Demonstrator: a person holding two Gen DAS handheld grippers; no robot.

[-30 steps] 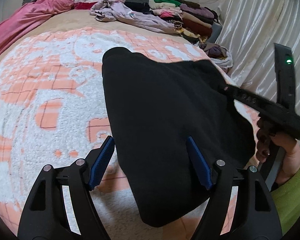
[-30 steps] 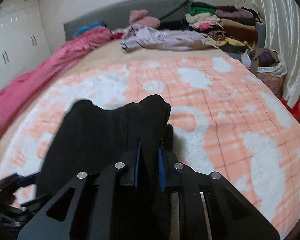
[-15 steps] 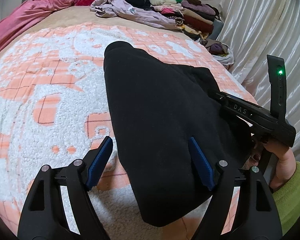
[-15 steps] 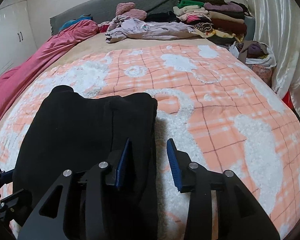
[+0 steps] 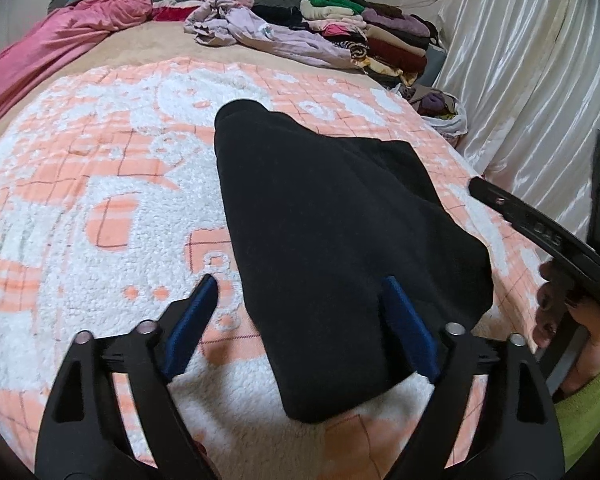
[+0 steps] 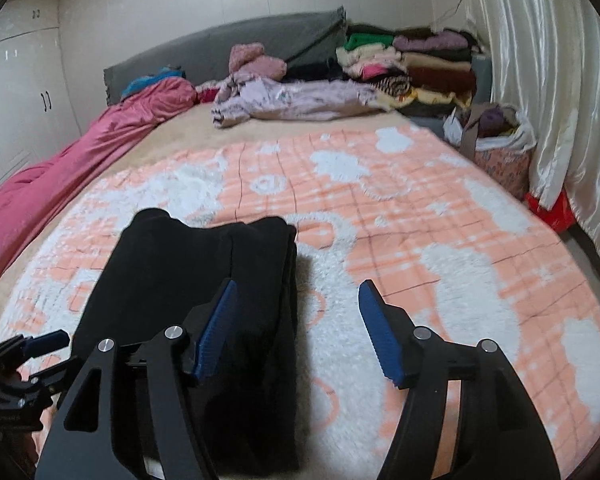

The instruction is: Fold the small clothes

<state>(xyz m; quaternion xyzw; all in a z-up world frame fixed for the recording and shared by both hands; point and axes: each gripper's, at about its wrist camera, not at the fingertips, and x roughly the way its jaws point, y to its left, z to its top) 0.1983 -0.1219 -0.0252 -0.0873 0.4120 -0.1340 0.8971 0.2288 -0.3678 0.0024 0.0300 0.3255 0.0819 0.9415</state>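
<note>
A folded black garment point(image 5: 332, 232) lies flat on the orange and white blanket point(image 5: 100, 208). My left gripper point(image 5: 300, 292) hovers over its near end with the jaws opening; the left pad stands over the blanket, the right pad over the cloth, and neither presses on it. In the right wrist view the garment point(image 6: 180, 272) sits at lower left. My right gripper point(image 6: 298, 286) straddles its right edge with the jaws opening and the pads clear of the cloth. The left gripper point(image 6: 54, 354) shows at the bottom left there. A hand point(image 5: 572, 308) in a green sleeve holds the right gripper.
Stacked folded clothes point(image 6: 420, 68) and a crumpled lilac garment point(image 6: 300, 100) lie at the head of the bed. A pink quilt point(image 6: 80, 160) runs along the left side. A bag of clothes point(image 6: 496, 144) and a white curtain point(image 6: 560, 80) stand to the right.
The right gripper let go of the garment's folded edge, opened wide and drew back to the right. The cloth settled flat. The left jaws widened a little.
</note>
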